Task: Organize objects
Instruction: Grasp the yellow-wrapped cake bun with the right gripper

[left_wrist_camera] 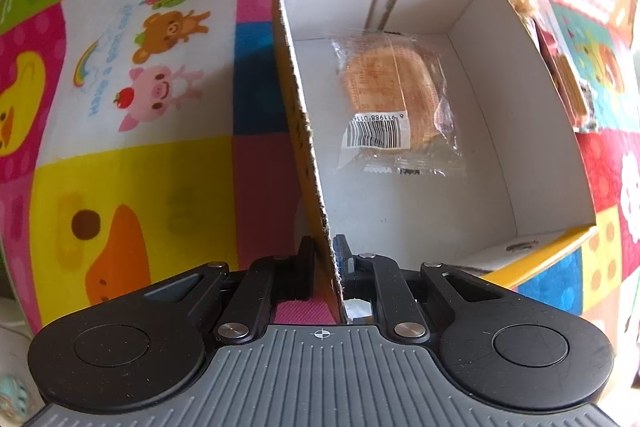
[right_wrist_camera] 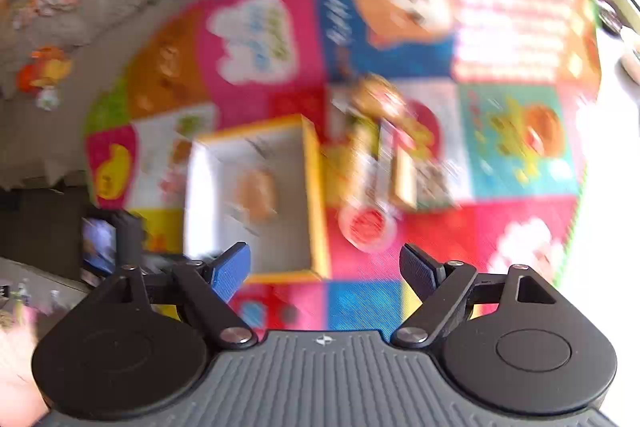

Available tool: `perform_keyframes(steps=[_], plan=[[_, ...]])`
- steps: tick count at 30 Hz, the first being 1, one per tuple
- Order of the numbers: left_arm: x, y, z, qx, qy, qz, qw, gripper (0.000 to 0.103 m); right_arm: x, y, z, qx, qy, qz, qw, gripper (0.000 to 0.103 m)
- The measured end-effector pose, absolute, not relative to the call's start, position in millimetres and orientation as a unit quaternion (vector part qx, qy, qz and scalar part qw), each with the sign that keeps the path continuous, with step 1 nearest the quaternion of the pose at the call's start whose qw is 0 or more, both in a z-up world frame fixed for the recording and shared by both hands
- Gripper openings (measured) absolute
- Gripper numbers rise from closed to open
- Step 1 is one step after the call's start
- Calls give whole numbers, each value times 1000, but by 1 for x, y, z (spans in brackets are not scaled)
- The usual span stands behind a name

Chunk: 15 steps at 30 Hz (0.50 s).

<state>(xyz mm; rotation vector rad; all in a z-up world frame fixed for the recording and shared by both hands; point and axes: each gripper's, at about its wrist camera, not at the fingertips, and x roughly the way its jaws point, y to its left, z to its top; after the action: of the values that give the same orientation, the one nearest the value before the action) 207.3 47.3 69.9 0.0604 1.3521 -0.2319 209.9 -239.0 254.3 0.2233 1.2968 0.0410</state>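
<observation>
A yellow cardboard box [left_wrist_camera: 520,131] with a white inside lies open on a colourful cartoon mat. A wrapped bun with a barcode label [left_wrist_camera: 390,99] lies inside it. My left gripper [left_wrist_camera: 326,259] is shut on the box's left wall, one finger on each side. In the blurred right wrist view the box [right_wrist_camera: 312,187] and the bun [right_wrist_camera: 256,193] show at centre left. My right gripper [right_wrist_camera: 324,265] is open and empty, above the mat near the box. Several wrapped snacks [right_wrist_camera: 384,155] lie in a heap right of the box.
The snack heap also shows past the box's right wall in the left wrist view [left_wrist_camera: 560,67]. A round red-lidded cup [right_wrist_camera: 368,227] lies near the heap. A grey sofa with toys [right_wrist_camera: 60,7] borders the mat at the far left.
</observation>
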Motion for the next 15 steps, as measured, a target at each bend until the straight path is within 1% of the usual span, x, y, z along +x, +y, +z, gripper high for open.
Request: perform_keyframes(steps=[4,8,13,15], plan=[[206,47,69,31,633,-106,766,11,180,-276,220,115,634,-25,765,82],[208,45,69,35,643,-100,758,10,192,-288,207,98,630,-15,770,82],[214,45,69,26,653,-80,752,9,255,-270,196,-15,582,63,811,82],[215,45,72,25,655,-67,752,9,290,-258,188,-86,541,118,828,82]])
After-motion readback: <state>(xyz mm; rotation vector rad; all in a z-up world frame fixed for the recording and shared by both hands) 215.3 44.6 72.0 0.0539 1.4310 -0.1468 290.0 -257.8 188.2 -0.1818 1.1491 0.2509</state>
